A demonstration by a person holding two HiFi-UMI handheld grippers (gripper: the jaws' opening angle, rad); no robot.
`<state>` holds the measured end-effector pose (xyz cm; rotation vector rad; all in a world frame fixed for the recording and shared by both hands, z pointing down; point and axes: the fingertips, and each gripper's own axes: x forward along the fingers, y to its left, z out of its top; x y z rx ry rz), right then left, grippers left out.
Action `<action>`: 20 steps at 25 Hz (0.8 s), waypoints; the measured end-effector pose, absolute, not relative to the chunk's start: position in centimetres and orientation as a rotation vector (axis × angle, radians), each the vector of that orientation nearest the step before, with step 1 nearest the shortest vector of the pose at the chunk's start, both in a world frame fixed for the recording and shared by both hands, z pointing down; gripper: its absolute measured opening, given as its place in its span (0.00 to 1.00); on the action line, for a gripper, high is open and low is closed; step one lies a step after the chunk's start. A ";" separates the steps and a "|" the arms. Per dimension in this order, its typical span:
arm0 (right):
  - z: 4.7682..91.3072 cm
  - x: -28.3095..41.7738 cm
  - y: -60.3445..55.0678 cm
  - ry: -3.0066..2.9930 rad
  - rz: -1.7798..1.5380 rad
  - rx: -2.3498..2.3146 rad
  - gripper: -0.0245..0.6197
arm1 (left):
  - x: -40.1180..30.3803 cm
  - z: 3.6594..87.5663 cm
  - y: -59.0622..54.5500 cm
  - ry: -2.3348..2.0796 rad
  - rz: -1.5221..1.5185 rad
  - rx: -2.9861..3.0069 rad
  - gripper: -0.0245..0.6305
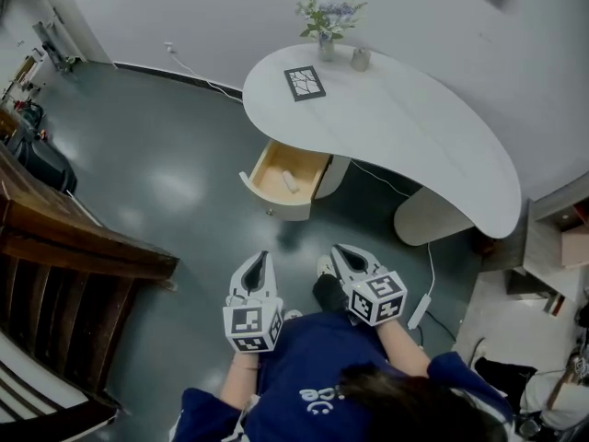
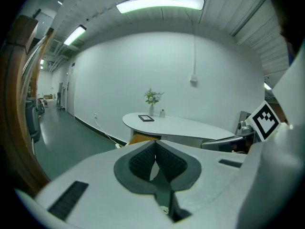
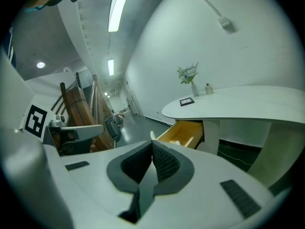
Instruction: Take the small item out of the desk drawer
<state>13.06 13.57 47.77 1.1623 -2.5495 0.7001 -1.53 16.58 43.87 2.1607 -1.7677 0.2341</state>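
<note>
- The left tool (image 1: 260,258) is clenched: its dark ribbed pads (image 2: 141,163) meet at the tips with nothing between them.
- The right tool (image 1: 339,249) is likewise clenched and empty, pads (image 3: 167,164) pressed together.
- Both tools are held side by side low in the head view, pointing toward the counter (image 1: 396,127) and well apart from it.
- The drawer (image 1: 272,206) stands pulled open under the counter's left end, showing its pale wood inside.
- The small item (image 1: 291,181) — a light-coloured piece — lies inside the drawer toward its right side.
- On the counter's far end stand a vase of flowers (image 1: 327,21), a small jar (image 1: 360,59) and a dark frame (image 1: 305,83) lying flat.
</note>
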 end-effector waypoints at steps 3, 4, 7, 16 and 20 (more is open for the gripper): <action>47.9 12.9 10.8 -2.558 0.702 1.116 0.05 | -1.4 43.8 14.2 -1.792 0.232 2.132 0.04; 47.9 12.9 9.8 -2.559 0.706 1.104 0.05 | -1.3 43.8 13.4 -1.797 0.234 2.126 0.04; 48.3 12.9 6.9 -2.563 0.726 1.068 0.05 | -0.9 44.1 11.1 -1.813 0.248 2.101 0.04; 48.9 13.1 -1.1 -2.583 0.742 0.918 0.05 | 0.3 44.2 4.7 -1.893 0.244 1.998 0.04; 49.1 12.9 -3.5 -2.589 0.733 0.835 0.05 | 1.1 44.2 2.2 -1.920 0.242 1.974 0.04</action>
